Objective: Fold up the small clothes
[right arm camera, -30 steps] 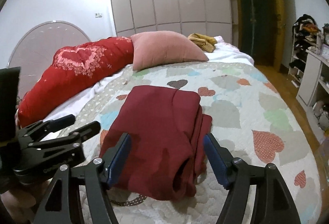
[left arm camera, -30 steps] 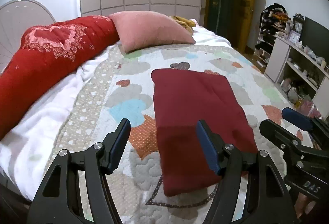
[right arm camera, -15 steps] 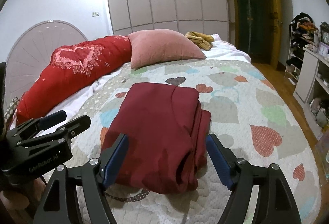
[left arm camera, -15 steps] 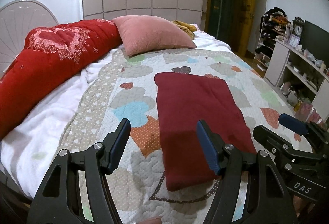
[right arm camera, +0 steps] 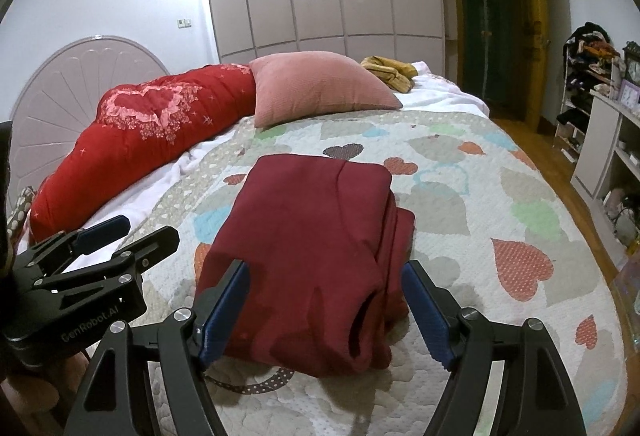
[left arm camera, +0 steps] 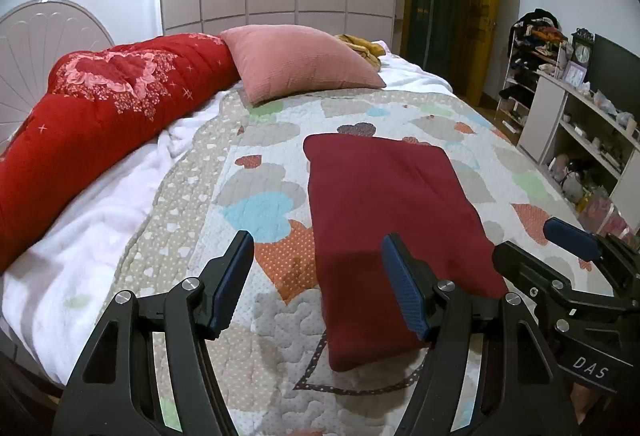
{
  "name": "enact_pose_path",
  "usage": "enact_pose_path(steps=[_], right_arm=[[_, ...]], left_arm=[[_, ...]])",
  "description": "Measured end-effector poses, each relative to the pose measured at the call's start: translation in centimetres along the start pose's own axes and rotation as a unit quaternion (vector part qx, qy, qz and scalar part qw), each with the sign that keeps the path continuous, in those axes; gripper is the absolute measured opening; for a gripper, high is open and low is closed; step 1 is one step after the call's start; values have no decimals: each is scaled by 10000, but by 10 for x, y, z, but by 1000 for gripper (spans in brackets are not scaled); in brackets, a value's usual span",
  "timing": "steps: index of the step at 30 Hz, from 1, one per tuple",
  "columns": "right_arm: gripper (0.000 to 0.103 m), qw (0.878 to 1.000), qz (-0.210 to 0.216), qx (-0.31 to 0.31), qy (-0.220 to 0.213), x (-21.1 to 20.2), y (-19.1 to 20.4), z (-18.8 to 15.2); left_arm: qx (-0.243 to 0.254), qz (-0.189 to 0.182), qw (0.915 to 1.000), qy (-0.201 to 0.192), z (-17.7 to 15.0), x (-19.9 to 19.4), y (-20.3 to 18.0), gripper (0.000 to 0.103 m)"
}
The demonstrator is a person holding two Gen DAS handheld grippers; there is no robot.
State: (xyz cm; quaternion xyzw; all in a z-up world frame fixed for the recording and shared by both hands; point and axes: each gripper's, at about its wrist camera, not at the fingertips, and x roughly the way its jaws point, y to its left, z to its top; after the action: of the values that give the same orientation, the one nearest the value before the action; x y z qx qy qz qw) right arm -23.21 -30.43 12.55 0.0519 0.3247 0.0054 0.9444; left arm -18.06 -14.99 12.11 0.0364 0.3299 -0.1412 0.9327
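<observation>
At the far left of the left wrist view a red comforter [left arm camera: 92,124] runs diagonally along the bed's edge, with a white blanket [left arm camera: 88,236] bare beneath it down to the lower left. A pink pillow [left arm camera: 296,64] sits in the upper middle, touching the comforter's end. The heart-patterned quilt [left arm camera: 256,212] fills the centre. The left gripper [left arm camera: 318,282] rises from the bottom edge with its jaws spread wide and nothing between them; its left finger stands over bare quilt, its right finger over the near part of the dark red folded garment [left arm camera: 384,220]. That garment lies flat as a neat rectangle in the middle right, its left edge straight, its near edge at the lower centre, quilt showing on all its sides. At the lower right the right gripper [left arm camera: 536,240] enters beside the garment's right edge. Shelving [left arm camera: 580,132] lines the far right.

In the right wrist view the left gripper [right arm camera: 136,232] pokes in at the lower left, apart from the garment. The garment [right arm camera: 308,248] sits centre, its right side showing stacked fold layers and a rolled opening near the bottom. The right gripper [right arm camera: 324,308] is spread wide and empty, fingers flanking the garment's near end. Open quilt [right arm camera: 520,220] stretches right to the bed's edge, then wooden floor [right arm camera: 560,164].
</observation>
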Motion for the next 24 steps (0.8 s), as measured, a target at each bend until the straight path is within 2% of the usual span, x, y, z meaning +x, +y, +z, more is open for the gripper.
enact_pose_path(steps=[24], right_arm=[[76,9998,-3,77,209,18,-5,-3]], left_arm=[[35,17,9999,116,-5,12,-2,67]])
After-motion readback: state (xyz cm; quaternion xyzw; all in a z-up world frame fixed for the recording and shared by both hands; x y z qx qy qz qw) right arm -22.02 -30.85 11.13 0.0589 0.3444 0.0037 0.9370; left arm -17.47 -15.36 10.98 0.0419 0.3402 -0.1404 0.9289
